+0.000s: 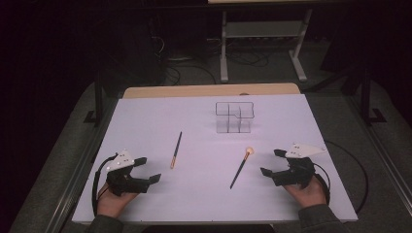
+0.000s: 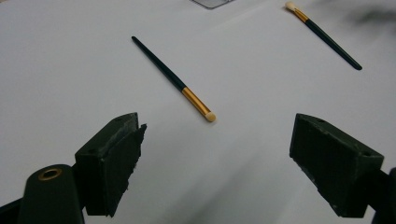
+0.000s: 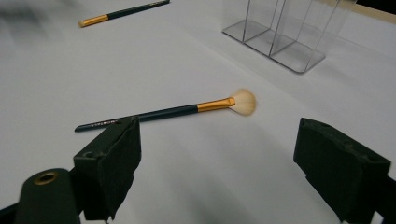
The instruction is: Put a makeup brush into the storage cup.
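Note:
Two makeup brushes lie on the white table (image 1: 204,204). A slim brush (image 1: 176,150) with a gold ferrule lies left of centre; in the left gripper view the slim brush (image 2: 173,79) lies just ahead of the jaws. A fluffy-tipped brush (image 1: 241,167) lies right of centre; the right gripper view has that fluffy brush (image 3: 173,112) close ahead. A clear acrylic organizer (image 1: 235,117) stands at the back. My left gripper (image 1: 149,169) is open and empty at the near left. My right gripper (image 1: 270,161) is open and empty at the near right.
The clear organizer (image 3: 280,35) has several upright compartments, seen at the top of the right gripper view. A wooden table edge (image 1: 209,90) runs behind the white sheet. Beyond it stands a metal frame (image 1: 262,43) with cables on a dark floor.

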Motion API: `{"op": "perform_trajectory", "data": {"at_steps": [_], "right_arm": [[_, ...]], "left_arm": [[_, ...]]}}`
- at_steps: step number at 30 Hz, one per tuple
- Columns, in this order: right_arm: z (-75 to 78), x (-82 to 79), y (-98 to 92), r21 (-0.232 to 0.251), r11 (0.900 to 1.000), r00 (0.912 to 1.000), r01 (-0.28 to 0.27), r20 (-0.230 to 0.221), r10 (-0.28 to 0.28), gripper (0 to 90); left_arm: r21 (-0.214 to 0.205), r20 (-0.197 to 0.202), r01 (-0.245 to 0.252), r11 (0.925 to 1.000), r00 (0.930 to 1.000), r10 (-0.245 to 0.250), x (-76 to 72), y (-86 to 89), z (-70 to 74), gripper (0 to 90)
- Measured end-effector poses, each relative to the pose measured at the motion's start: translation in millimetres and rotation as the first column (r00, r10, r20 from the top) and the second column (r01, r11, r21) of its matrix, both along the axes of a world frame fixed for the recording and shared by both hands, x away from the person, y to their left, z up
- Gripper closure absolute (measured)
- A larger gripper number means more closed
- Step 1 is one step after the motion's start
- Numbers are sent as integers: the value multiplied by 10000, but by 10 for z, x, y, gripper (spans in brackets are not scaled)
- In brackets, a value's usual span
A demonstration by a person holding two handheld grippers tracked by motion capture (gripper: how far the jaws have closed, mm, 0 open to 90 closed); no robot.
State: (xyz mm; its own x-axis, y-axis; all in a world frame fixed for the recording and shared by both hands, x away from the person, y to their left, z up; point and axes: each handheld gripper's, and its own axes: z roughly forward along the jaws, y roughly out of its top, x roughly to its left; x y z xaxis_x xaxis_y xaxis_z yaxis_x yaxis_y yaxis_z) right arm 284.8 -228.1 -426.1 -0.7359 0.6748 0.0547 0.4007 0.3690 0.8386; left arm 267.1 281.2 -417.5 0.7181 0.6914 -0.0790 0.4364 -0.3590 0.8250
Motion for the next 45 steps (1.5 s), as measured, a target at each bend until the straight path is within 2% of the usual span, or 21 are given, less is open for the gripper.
{"op": "perform_trajectory", "data": {"at_steps": [22, 23, 27, 34, 45], "right_arm": [[-5, 4, -14, 23, 9999, 9999, 97, 67, -98, 141], [-4, 4, -16, 42, 9999, 9999, 91, 79, -92, 141], [3, -8, -14, 20, 9999, 9999, 108, 46, -108, 141], [18, -3, -29, 72, 9999, 9999, 100, 96, -100, 141], [36, -8, -45, 88, 9999, 9999, 78, 137, -79, 141]], "left_arm": [[-65, 23, -158, 9999, 9999, 158, -10, 9, 61, 159], [-93, -96, -110, 9999, 9999, 109, -5, 1, 79, 160], [-124, 11, -31, 9999, 10000, 31, -10, -20, 130, 162], [-146, -178, -49, 9999, 9998, 46, 24, -33, 178, 173], [10, -25, 40, 10000, 10000, -40, 82, -60, 375, 185]]}}
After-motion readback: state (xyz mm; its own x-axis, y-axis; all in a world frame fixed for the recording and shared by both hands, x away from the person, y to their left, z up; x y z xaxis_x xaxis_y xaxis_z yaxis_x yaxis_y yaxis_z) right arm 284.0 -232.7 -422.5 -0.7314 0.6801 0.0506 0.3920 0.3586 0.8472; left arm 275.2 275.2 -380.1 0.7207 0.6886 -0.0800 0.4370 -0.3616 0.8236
